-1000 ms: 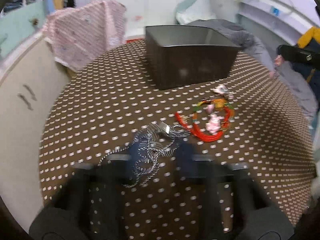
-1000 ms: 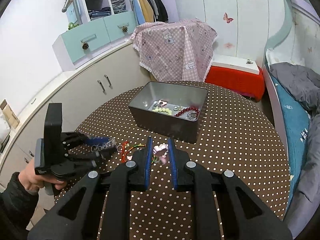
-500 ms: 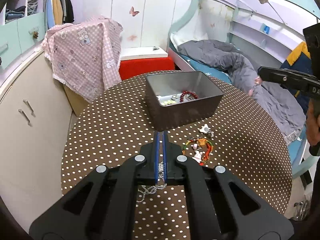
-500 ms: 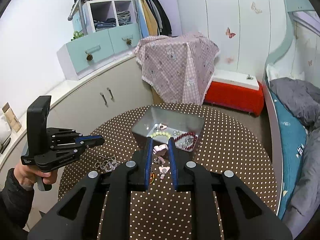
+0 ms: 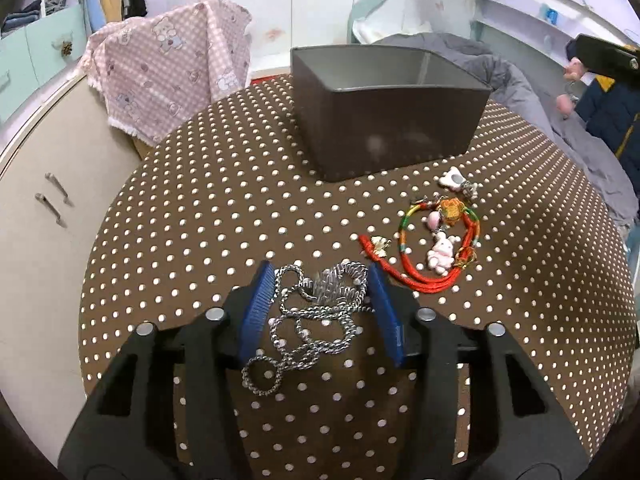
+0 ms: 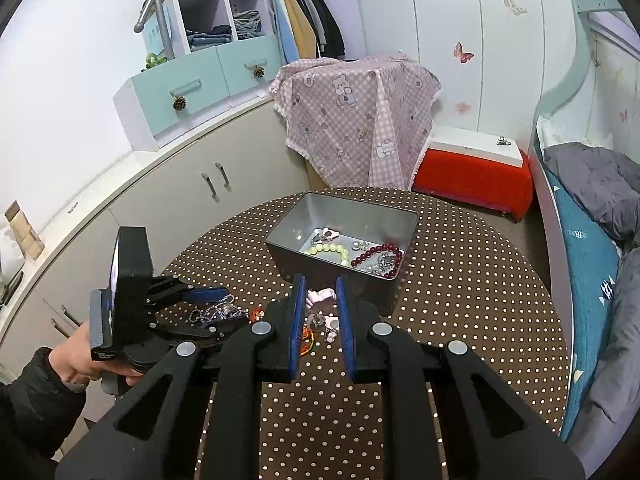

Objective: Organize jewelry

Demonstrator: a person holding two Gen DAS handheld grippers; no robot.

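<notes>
A silver chain necklace [image 5: 316, 312] lies on the dotted table between the blue pads of my open left gripper [image 5: 320, 280]; it also shows in the right wrist view [image 6: 218, 312]. A red cord bracelet with pink charms [image 5: 436, 248] lies to its right, and a small white charm [image 5: 452, 179] sits near the box. The dark metal box [image 5: 384, 108] stands behind; the right wrist view shows beads and bracelets inside it [image 6: 352, 252]. My right gripper [image 6: 320, 292] is high above the table, partly open around nothing; a pink charm [image 6: 320, 298] lies on the table below it.
The round brown dotted table [image 5: 200, 200] has cabinets [image 6: 192, 184] to the left and a bed [image 6: 592, 216] to the right. A pink checked cloth [image 6: 356, 116] covers something behind the table.
My left gripper came down from high above the table, opened, and now straddles the silver chain. My right gripper stayed high and hardly moved.
</notes>
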